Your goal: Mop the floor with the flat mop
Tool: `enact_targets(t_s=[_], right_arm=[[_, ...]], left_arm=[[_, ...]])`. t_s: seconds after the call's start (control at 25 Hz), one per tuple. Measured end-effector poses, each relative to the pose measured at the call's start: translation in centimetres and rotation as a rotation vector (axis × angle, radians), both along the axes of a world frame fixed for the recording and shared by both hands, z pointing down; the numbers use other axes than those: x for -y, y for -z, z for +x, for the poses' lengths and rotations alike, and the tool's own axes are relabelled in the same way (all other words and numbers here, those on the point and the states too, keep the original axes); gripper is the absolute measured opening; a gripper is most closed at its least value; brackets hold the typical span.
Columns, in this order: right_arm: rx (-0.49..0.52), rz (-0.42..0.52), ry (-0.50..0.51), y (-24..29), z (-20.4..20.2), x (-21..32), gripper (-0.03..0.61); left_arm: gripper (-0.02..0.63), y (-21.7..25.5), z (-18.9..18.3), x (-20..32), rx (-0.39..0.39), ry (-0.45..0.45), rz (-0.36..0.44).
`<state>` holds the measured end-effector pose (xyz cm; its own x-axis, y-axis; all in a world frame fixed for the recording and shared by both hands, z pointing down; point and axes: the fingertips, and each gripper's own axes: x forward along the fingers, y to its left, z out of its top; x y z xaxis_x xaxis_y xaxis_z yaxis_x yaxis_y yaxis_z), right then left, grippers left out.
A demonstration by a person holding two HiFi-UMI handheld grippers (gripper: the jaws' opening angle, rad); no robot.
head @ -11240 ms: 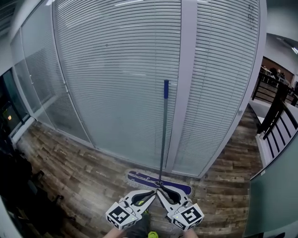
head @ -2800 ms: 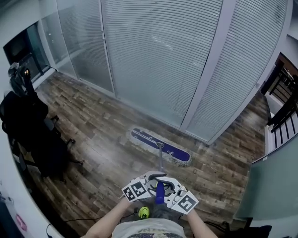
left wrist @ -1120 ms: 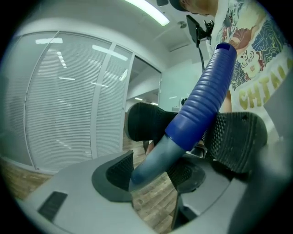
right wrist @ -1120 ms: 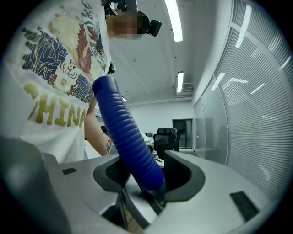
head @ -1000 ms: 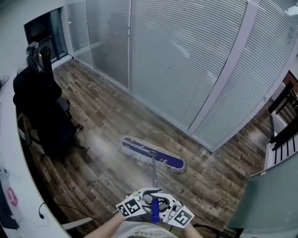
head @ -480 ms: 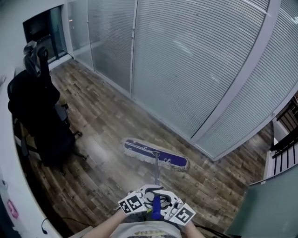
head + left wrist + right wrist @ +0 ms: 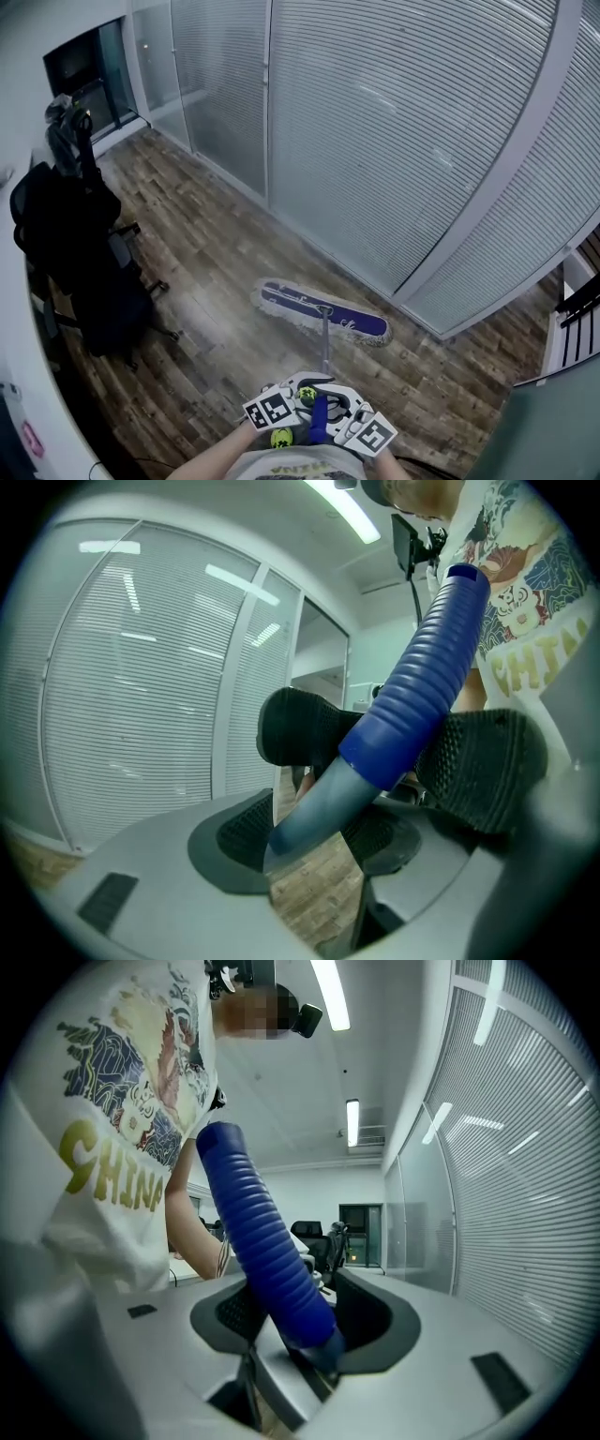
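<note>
Mopping is under way, left tool (image 7: 302, 394) and right tool (image 7: 339, 400) both clamping the mop handle (image 7: 324, 345); next likely calls for pushing the mop head (image 7: 323, 312) steadily across the floor (image 7: 216, 246).

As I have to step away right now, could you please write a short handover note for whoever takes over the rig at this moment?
Left gripper: shut on the mop handle, where the blue grip meets the grey shaft.
Right gripper: shut on the handle's blue ribbed grip.
Mop head: flat on the wooden floor ahead of the person, near the glass wall; black office chair at left.
Done: mop in both grippers, head down.
Left: the mopping; the area already covered cannot be told.
</note>
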<state>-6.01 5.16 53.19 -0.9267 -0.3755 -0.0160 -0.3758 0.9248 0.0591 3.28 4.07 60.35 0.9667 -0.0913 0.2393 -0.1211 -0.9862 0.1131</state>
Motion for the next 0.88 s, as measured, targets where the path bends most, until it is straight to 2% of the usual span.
enact_targets(t_s=[0.08, 0.24, 0.52, 0.68, 0.88], right_arm=[[-0.056, 0.005, 0.017, -0.8, 1.2, 2.8, 0.206], [0.110, 0.035, -0.013, 2.2, 3.5, 10.1, 0.206], [0.141, 0.040, -0.015, 2.7, 9.6, 20.4, 0.206], [0.100, 0.043, -0.016, 0.9, 11.8, 23.5, 0.207], [0.075, 0.019, -0.047, -0.2, 13.1, 24.7, 0.213]], left_arm=[[0.195, 0.0, 0.9, 3.1, 0.005, 0.004, -0.001], [0.195, 0.9, 3.5, 10.0, 0.020, -0.004, 0.005], [0.195, 1.2, 9.4, 20.2, 0.055, -0.020, 0.011], [0.196, 0.1, 11.5, 23.4, 0.064, -0.023, 0.020], [0.201, -0.6, 12.4, 24.6, 0.086, -0.039, 0.019]])
